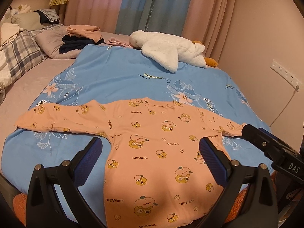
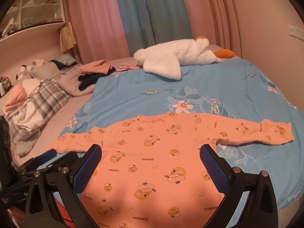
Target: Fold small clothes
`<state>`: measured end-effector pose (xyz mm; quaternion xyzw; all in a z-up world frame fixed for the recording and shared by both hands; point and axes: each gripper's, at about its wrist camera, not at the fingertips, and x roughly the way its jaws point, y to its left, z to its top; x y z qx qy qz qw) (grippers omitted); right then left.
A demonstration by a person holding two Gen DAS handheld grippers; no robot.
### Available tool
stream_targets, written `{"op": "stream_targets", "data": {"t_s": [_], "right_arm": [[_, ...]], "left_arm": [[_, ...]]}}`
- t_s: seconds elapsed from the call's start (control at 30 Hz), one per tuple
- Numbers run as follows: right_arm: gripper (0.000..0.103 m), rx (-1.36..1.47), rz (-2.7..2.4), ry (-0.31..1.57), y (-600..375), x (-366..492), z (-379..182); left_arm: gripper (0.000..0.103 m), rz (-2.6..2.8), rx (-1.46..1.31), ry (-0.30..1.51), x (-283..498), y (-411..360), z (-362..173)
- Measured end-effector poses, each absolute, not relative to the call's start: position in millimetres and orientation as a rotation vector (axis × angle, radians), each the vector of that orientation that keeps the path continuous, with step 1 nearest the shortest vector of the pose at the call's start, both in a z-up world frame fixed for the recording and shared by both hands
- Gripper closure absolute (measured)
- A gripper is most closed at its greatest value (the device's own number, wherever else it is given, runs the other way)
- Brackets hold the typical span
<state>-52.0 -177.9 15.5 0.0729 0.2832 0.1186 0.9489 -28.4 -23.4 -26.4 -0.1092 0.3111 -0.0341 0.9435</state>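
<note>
A small orange long-sleeved top printed with cartoon ducks lies flat on the blue floral quilt, both sleeves spread out sideways, neck toward the far side. My left gripper hovers open above the lower body of the top, nothing between its blue pads. In the right wrist view the same top lies under my right gripper, also open and holding nothing. The right gripper's black body shows at the left view's right edge, over the right sleeve end. The left gripper's body shows at the lower left of the right view.
A white plush goose lies at the far side of the quilt. A pile of folded clothes sits near the pillows at far left. Curtains hang behind the bed. A wall with sockets runs along the right.
</note>
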Motion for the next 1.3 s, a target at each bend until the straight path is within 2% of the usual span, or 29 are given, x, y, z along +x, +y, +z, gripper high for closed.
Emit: {"op": "stream_targets", "data": {"t_s": [1.3], "right_arm": [[0.001,0.121,0.231,0.583,-168,-58,12]], "left_arm": [[0.002,-0.127,-0.263,0.662,-42,-21,-28]]}}
